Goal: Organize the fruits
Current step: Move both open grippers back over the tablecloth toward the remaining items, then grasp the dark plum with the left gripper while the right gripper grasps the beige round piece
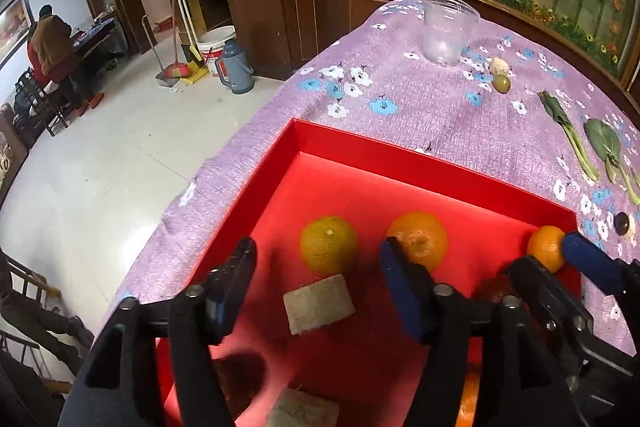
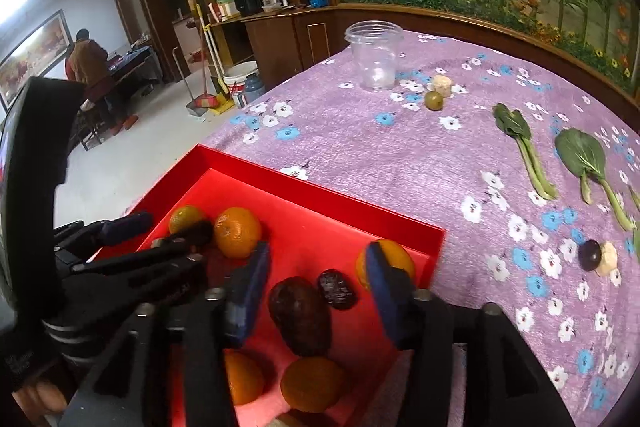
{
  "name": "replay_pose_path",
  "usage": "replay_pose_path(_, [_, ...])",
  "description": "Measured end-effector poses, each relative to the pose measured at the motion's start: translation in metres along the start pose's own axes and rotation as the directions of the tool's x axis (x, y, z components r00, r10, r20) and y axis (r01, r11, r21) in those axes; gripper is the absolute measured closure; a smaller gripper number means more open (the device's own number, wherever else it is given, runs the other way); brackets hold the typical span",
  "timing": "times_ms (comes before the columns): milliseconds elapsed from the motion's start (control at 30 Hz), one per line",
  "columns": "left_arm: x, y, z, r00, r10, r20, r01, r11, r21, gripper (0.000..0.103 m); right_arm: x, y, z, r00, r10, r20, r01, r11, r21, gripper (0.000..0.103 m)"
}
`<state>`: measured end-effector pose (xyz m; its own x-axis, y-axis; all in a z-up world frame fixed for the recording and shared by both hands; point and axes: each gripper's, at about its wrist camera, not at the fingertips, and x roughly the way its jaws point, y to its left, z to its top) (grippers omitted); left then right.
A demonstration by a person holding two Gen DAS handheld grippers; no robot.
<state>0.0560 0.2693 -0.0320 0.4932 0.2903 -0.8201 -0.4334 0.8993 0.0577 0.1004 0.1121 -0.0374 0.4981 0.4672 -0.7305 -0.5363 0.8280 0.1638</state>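
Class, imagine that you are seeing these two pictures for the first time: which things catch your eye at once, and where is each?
The bright red tray at the near edge of the purple flowered tablecloth stands out first, with oranges and two dark dates lying in it. Both the left gripper and the right gripper hang open over it. Farther back stands a clear plastic cup, with green leaves laid out to its right.
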Motion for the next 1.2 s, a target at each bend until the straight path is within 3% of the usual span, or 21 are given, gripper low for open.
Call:
replay_pose_path(167, [-0.019, -0.004, -0.002, 0.999, -0.008, 0.034, 0.007, 1.0, 0.02, 0.033, -0.019, -0.005, -0.004, 1.0, 0.006, 0.029, -0.006, 1.0, 0.009, 0.032])
replay_pose_path(400, [-0.048, -0.022, -0.01, 0.996, -0.025, 0.091, 0.02, 0.998, 0.058, 0.026, -0.058, -0.023, -0.015, 0.997, -0.015, 0.081, 0.013, 0.999, 0.031, 0.015])
replay_pose_path(600, [-0.072, -0.056, -0.03, 0.989, -0.095, 0.117, 0.079, 0.988, 0.131, 0.011, -0.096, -0.072, -0.051, 0.99, -0.106, 0.093, 0.101, 0.993, 0.056, 0.007])
replay_pose_path(800, [-0.073, -0.131, -0.054, 0.98, -0.192, 0.047, 0.168, 0.933, 0.317, 0.01, -0.114, -0.174, -0.093, 0.967, -0.253, 0.002, 0.244, 0.933, 0.263, 0.007])
replay_pose_path(867, [-0.072, -0.154, -0.06, 0.977, -0.212, 0.025, 0.187, 0.908, 0.374, 0.01, -0.118, -0.2, -0.095, 0.959, -0.282, -0.002, 0.268, 0.908, 0.321, 0.007])
replay_pose_path(967, [-0.07, -0.178, -0.067, 0.977, -0.214, 0.018, 0.187, 0.89, 0.416, 0.01, -0.115, -0.218, -0.085, 0.954, -0.3, 0.012, 0.279, 0.902, 0.33, 0.007])
replay_pose_path(1033, [-0.069, -0.186, -0.068, 0.975, -0.223, 0.011, 0.198, 0.887, 0.418, 0.01, -0.103, -0.224, -0.074, 0.953, -0.303, 0.007, 0.285, 0.904, 0.318, 0.009])
replay_pose_path(1100, [-0.068, -0.189, -0.068, 0.974, -0.226, 0.009, 0.202, 0.889, 0.412, 0.01, -0.09, -0.231, -0.063, 0.954, -0.301, -0.001, 0.287, 0.907, 0.307, 0.029])
replay_pose_path(1200, [-0.064, -0.191, -0.065, 0.975, -0.22, 0.002, 0.201, 0.893, 0.403, 0.01, -0.065, -0.239, -0.047, 0.949, -0.313, -0.031, 0.308, 0.907, 0.286, 0.042])
